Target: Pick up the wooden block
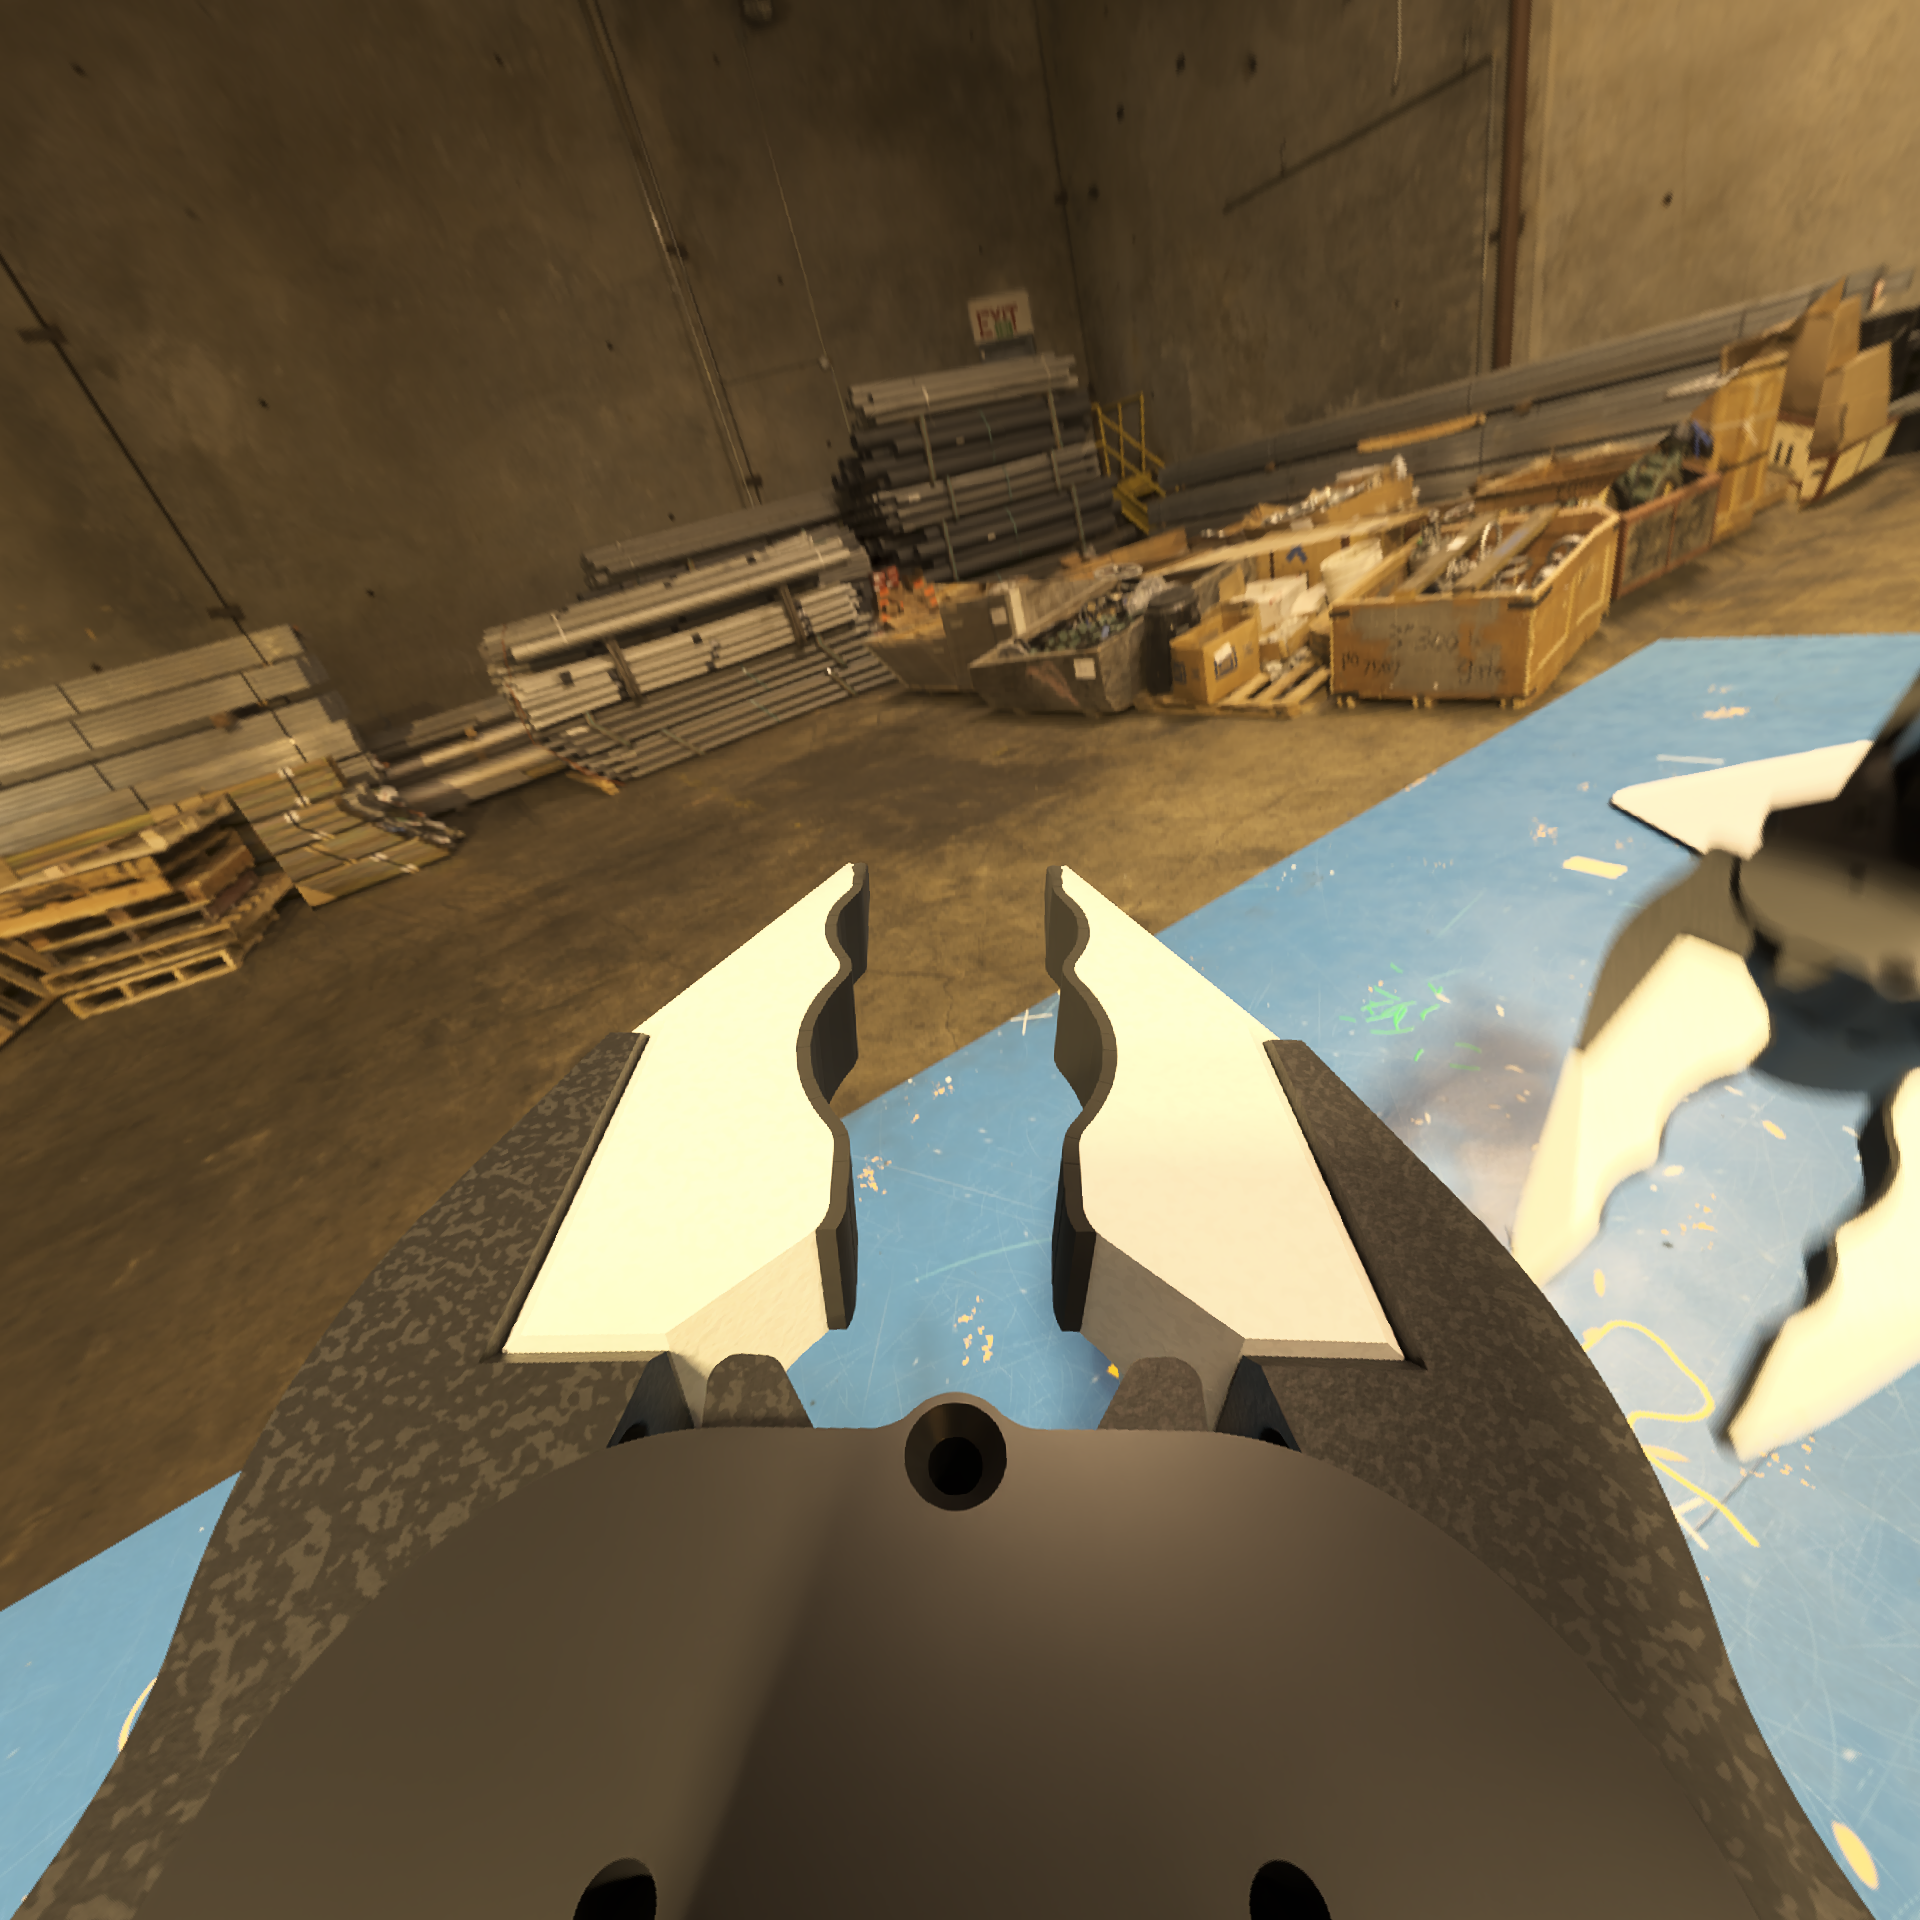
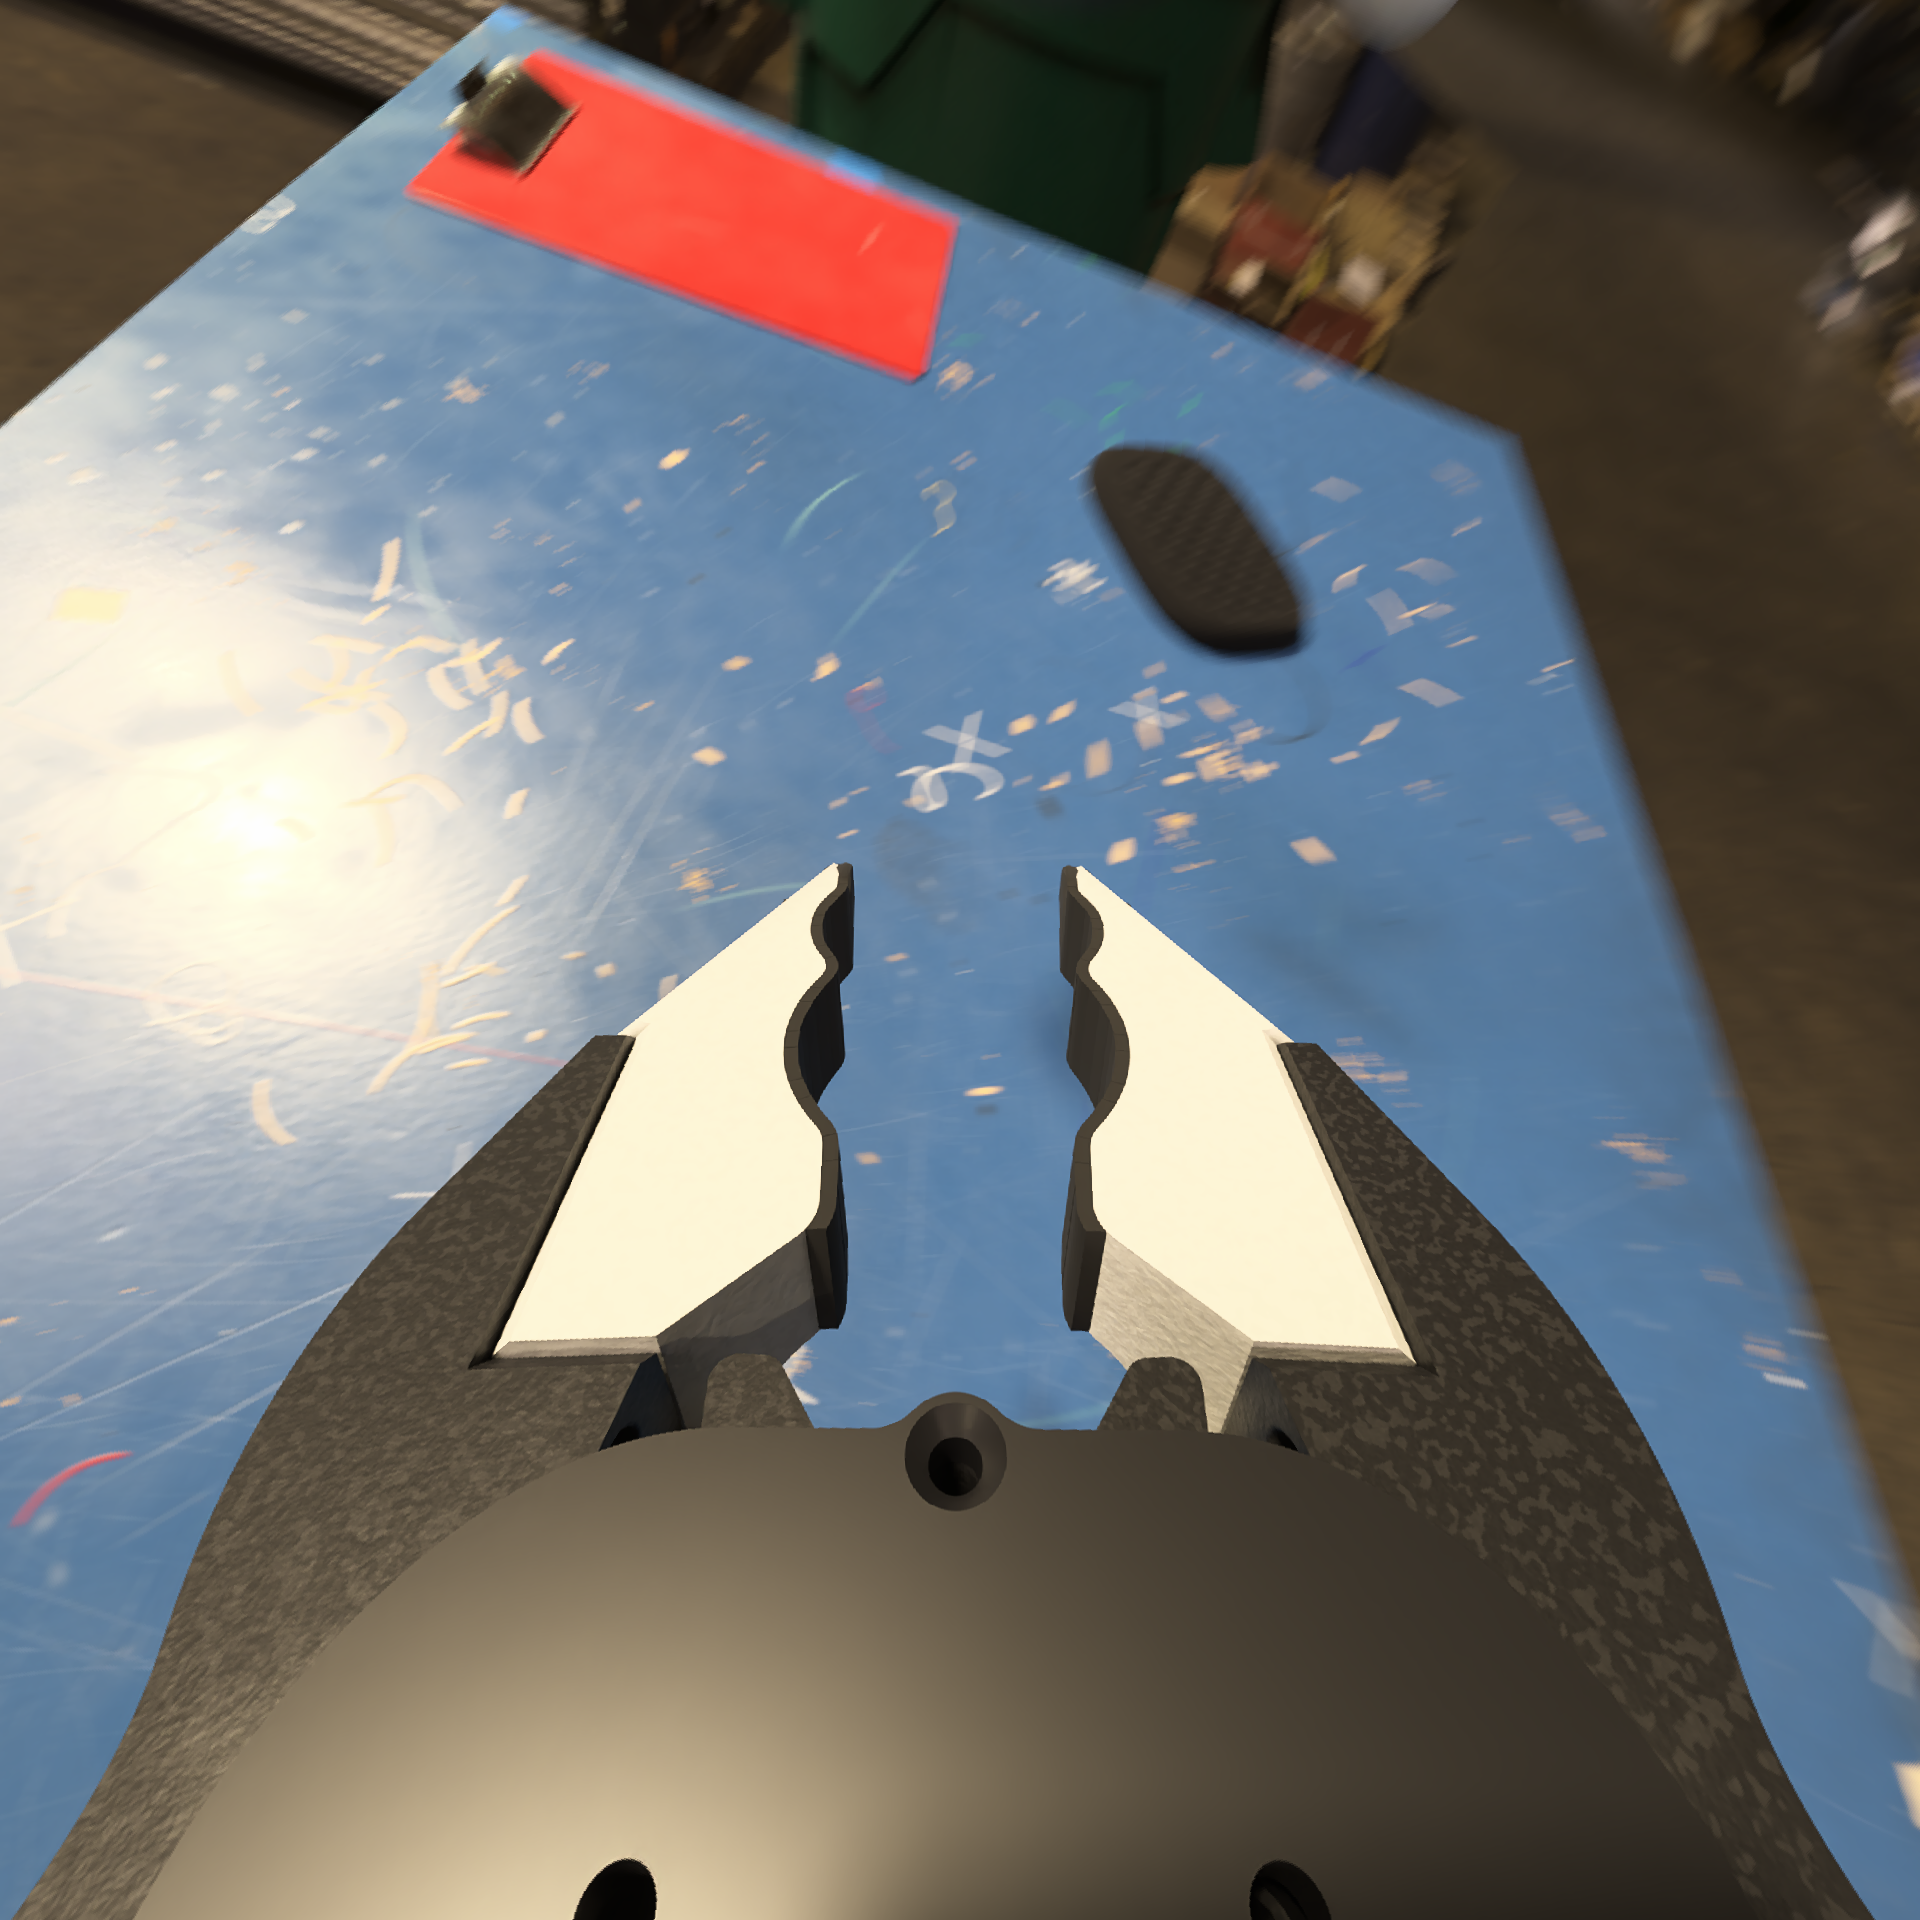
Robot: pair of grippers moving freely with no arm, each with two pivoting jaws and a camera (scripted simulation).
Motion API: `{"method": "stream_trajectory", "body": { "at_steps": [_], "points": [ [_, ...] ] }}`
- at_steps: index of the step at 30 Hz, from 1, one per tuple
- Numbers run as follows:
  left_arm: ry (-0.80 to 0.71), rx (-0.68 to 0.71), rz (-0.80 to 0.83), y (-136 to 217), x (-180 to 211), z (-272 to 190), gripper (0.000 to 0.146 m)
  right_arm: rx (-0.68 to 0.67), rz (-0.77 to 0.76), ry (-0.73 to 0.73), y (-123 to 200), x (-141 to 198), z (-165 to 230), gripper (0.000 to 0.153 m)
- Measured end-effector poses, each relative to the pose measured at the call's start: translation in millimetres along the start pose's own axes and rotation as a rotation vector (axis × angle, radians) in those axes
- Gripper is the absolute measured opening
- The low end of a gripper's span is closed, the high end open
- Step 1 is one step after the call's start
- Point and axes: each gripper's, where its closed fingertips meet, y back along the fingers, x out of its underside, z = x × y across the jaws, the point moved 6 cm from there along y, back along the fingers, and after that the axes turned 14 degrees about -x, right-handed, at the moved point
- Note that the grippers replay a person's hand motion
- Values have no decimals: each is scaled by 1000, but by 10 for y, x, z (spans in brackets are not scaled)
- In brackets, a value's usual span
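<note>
From the left wrist view, our left gripper [image 1: 956,883] hangs empty with jaws apart over the blue table [image 1: 1558,935] edge, facing stacked metal beams [image 1: 675,644] along a concrete wall.

From the right wrist view, our right gripper [image 2: 956,883] is likewise parted and empty. A small blurred cube, probably the wooden block [image 2: 514,114], sits far left on a red mat [image 2: 727,218]; the pickup is not yet begun.

Ahead of the left hand-held gripper [image 1: 956,883], a small red-lettered sign [image 1: 1000,318] hangs on the far wall. Right of that, dark scrawl marks a wooden crate [image 1: 1455,649]. Pale scribbles cover the desk [image 2: 727,582] ahead of the right hand-held gripper [image 2: 956,883].
</note>
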Motion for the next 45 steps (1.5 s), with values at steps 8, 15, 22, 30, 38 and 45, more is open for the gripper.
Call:
{"method": "stream_trajectory", "body": {
  "at_steps": [8, 15, 22, 30, 38, 45],
  "points": [
    [58, 63, -78, 236, -103, 86, 32, -115, 124, -274, -896, 941, 757, 44],
    [57, 114, -83, 272, -114, 40, 31, -85, 156, -357, -1036, 1077, 881, 32],
    [48, 124, -89, 326, -126, 33, 31, -123, 156, -403, -1086, 1119, 874, 25],
    [44, 121, -47, 268, -66, 35, 30, -157, 123, -415, -1131, 1125, 879, 17],
    [16, 148, -39, 229, -57, -47, 30, -200, 13, -466, -1073, 1087, 816, 10],
    [-63, 283, -29, 54, 96, -280, 34, -135, -234, -643, -550, 1077, 409, 10]
  ]
}}
